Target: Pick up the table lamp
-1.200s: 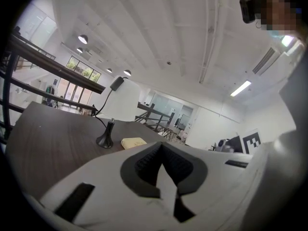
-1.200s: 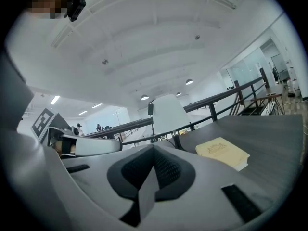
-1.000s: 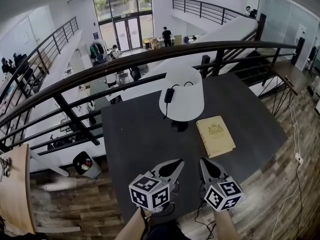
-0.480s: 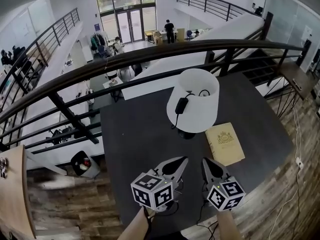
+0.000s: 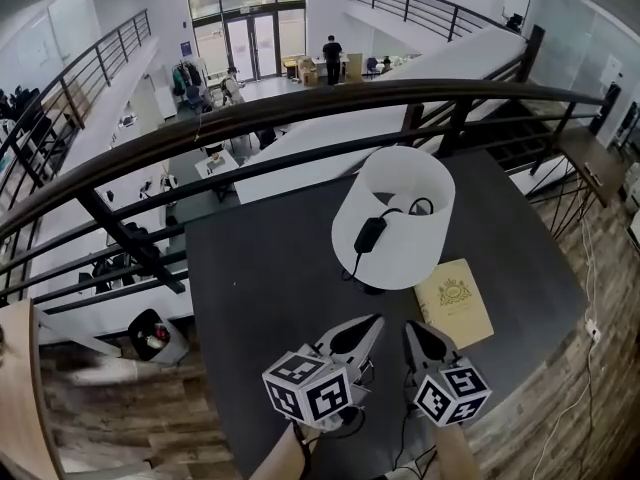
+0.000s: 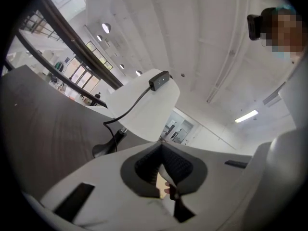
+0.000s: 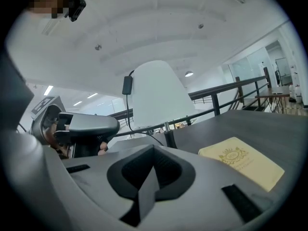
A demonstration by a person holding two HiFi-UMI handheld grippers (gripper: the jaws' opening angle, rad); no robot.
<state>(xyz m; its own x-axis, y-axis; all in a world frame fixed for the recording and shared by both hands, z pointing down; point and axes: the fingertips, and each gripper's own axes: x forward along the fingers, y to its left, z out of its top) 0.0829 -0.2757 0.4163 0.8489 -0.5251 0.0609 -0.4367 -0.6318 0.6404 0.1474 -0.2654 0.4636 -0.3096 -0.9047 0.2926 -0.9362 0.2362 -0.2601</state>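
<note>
Left hand-held gripper [image 5: 372,322] and right hand-held gripper [image 5: 411,327] are both closed, jaws pressed together w/ nothing btwn them. They sit side by side over the near edge of the tabletop [image 5: 265,278], tips aimed toward the far edge, touching nothing. Table lamp [image 5: 395,218] stands upright ahead of them, approx mid-tabletop but closer to the far edge, well apart from both tips. It has a white shade and dark base, w/ a black inline cord switch [image 5: 370,233] hanging against the shade's near side. Cream book [image 5: 455,303] w/ gold emblem lies flat just beside the lamp base, toward the right edge, nearer the right hand-held gripper. Dark railing [image 5: 300,108] runs beyond the far edge, w/ a lower floor below it.
</note>
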